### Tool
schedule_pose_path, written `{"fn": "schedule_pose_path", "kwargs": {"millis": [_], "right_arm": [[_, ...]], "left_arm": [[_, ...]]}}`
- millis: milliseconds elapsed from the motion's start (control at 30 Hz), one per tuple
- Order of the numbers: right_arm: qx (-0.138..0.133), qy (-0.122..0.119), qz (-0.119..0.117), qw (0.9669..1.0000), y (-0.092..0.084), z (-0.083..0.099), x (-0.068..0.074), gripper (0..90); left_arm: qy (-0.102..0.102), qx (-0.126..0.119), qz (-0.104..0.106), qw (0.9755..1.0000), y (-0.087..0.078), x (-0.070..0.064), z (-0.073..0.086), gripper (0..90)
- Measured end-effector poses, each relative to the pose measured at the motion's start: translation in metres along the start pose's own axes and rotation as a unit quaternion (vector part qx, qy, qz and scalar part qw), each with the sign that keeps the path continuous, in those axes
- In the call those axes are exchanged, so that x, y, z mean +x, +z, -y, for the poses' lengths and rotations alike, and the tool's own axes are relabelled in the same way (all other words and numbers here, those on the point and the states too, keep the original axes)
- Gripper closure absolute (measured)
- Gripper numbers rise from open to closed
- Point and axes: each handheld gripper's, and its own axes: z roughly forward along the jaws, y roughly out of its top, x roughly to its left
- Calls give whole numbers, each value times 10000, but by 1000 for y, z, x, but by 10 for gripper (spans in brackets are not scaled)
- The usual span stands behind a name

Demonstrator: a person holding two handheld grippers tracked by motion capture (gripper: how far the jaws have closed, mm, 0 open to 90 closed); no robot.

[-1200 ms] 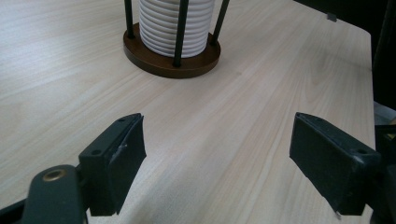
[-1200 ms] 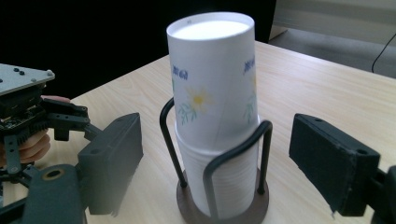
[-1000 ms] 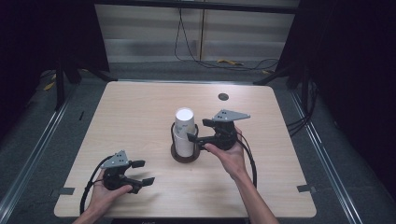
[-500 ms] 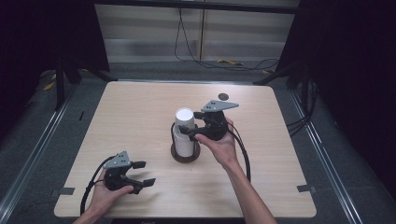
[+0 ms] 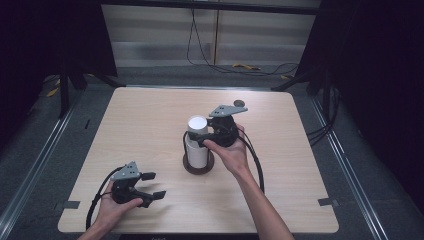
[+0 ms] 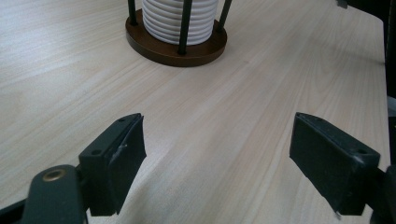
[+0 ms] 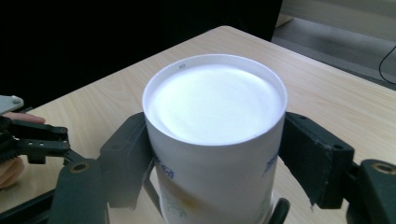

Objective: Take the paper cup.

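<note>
Cup stack [image 5: 197,141] stands in its round wooden holder [image 5: 198,165] mid-desk. My right claw [image 7: 212,154] has just been closing round the top cup, pads touching. Thin, light, crushable: grip gently below rim. Left claw [image 6: 229,163] apart, idle.

On the white paper cup [image 7: 215,140] between the right gripper's [image 7: 212,154] jaws, tiny dark characters sit on the far rim, too small to read. Blue print shows low on the cup's wall beside each jaw, cut off and blurred, so no word can be made out.
</note>
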Motion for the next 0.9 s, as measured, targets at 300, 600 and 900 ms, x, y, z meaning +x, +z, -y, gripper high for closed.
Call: {"fn": "schedule_pose_path", "kwargs": {"millis": [300, 600, 900], "right_arm": [[-82, 17, -15, 10000, 5, -1, -2, 279], [-209, 59, -39, 9998, 6, -1, -1, 319], [-277, 93, -31, 9996, 5, -3, -1, 323]], "left_arm": [[7, 11, 22, 10000, 1, 0, 0, 182], [9, 17, 40, 10000, 2, -1, 0, 182], [1, 34, 49, 10000, 2, 0, 0, 182]]}}
